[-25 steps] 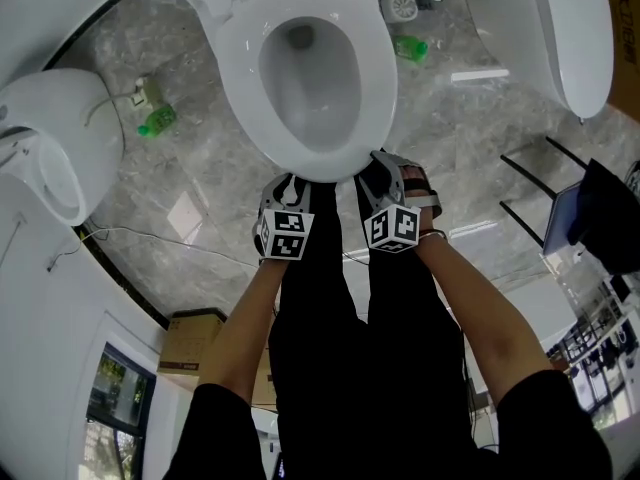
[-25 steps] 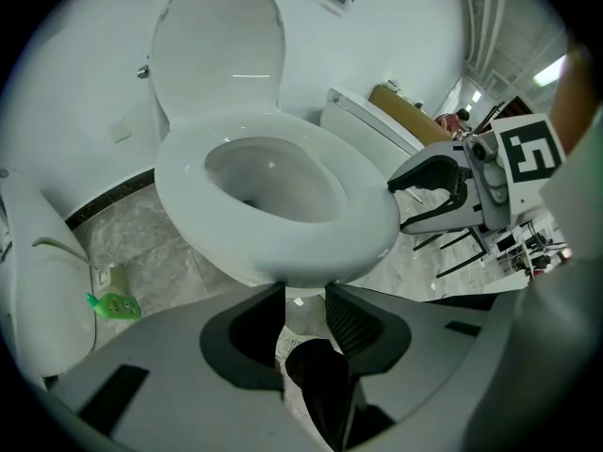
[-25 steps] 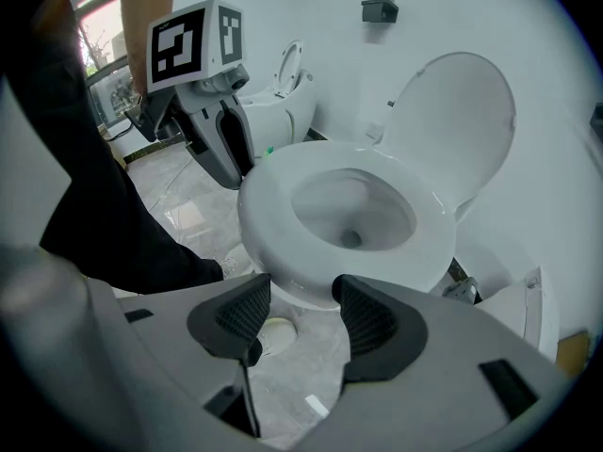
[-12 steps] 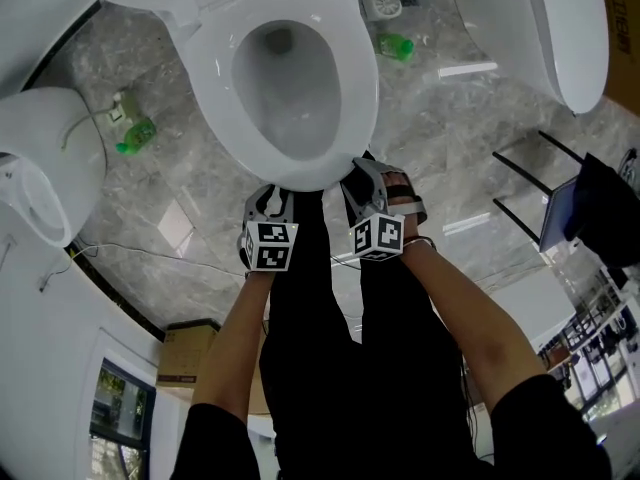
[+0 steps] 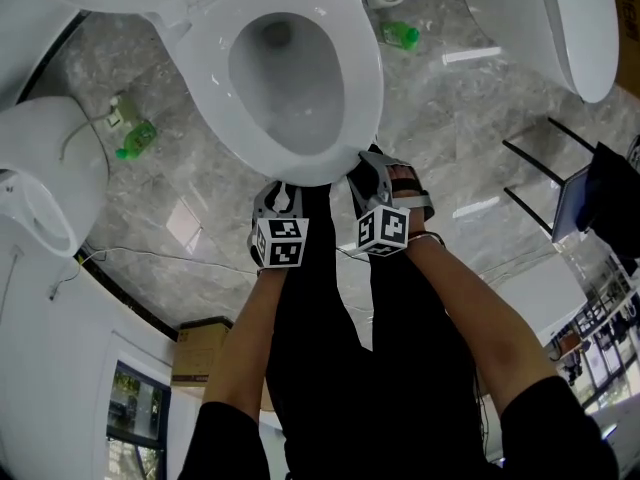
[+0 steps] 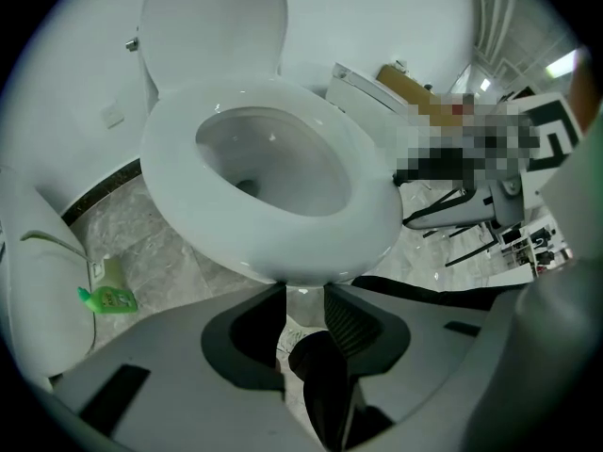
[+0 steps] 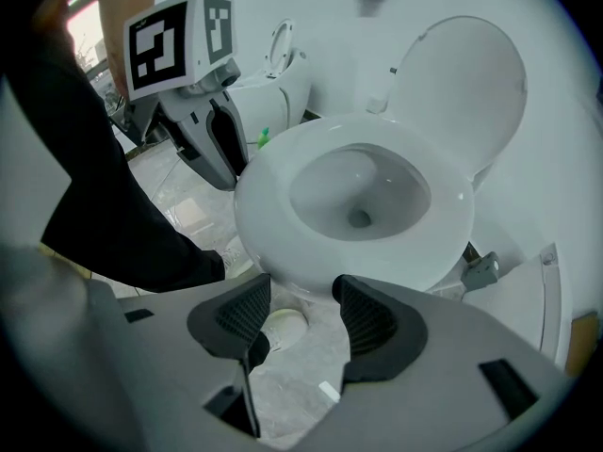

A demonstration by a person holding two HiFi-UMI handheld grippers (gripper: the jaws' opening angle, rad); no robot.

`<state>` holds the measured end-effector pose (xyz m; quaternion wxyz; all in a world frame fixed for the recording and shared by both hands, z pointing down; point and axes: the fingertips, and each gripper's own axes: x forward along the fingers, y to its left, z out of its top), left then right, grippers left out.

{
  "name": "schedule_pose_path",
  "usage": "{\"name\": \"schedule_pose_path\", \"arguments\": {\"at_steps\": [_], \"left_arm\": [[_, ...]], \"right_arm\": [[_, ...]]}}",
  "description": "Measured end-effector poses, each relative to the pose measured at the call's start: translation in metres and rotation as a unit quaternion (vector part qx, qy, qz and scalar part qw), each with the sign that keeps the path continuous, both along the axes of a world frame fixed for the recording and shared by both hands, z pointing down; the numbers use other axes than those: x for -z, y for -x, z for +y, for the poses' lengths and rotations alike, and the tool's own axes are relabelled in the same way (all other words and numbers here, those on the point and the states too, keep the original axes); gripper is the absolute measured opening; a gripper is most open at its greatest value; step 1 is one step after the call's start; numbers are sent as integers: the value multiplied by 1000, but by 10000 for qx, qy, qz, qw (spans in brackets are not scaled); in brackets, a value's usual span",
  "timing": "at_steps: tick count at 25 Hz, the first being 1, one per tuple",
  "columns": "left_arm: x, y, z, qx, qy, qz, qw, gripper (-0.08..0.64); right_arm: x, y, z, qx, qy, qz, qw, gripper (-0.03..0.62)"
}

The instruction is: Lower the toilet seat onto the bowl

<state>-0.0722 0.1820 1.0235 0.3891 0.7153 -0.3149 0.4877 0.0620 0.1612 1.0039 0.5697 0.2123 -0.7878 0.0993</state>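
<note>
Hanging at the front lip of the toilet seat [image 5: 205,93], both tools point steeply down over the grey stone floor [image 5: 480,138]. The seat is a white ring lying low over the bowl [image 5: 290,78], with the lid [image 6: 212,22] upright behind it. No view shows a gap between the ring and the bowl's rim, so I judge it down or all but down.

The left hand-held gripper [image 6: 303,295] has its jaws a narrow way apart, with the tips right under the seat's front edge. They have just been closing a little, yet nothing is pinched between them and only floor shows in the gap. The right hand-held gripper [image 7: 301,299] stands wider open and is likewise empty, its tips just beside the front curve. Whether either tip touches the seat I cannot tell.

The seat looks like rigid, glossy moulded plastic, so it is probably slippery against the ribbed pads. The hinge at the back should carry most of its weight, leaving the front edge light to hold but quick to drop if let go. The best hold is that front edge, farthest from the hinge, either propped from beneath or pinched across its thickness, with one tool to each side of the middle. A slam could crack the plastic or chip the bowl, so any last travel wants easing.
</note>
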Motion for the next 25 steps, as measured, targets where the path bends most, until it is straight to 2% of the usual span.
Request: {"name": "schedule_pose_path", "arguments": {"at_steps": [5,12,16,21,23,25], "left_arm": [[-10,1,0,-57,40,-5,10000,133],[-14,-1,-1,5,-138,33,9999,133],[-13,0,2,-88,-204,57,9997,133],[-10,9,0,268,-165,106,9994,133],[0,10,-4,268,-243,111,9993,132],[19,15,-4,440,-244,110,9987,132]], "right_arm": [[-3,4,-5,-342,173,18,9993,232],[-9,1,-2,-324,34,-61,9994,233],[-8,0,-1,-268,120,-120,9995,233],[-6,2,3,-333,509,-290,9977,233],[6,3,1,-409,670,-409,9961,233],[26,1,-1,-501,709,-512,9949,233]]}}
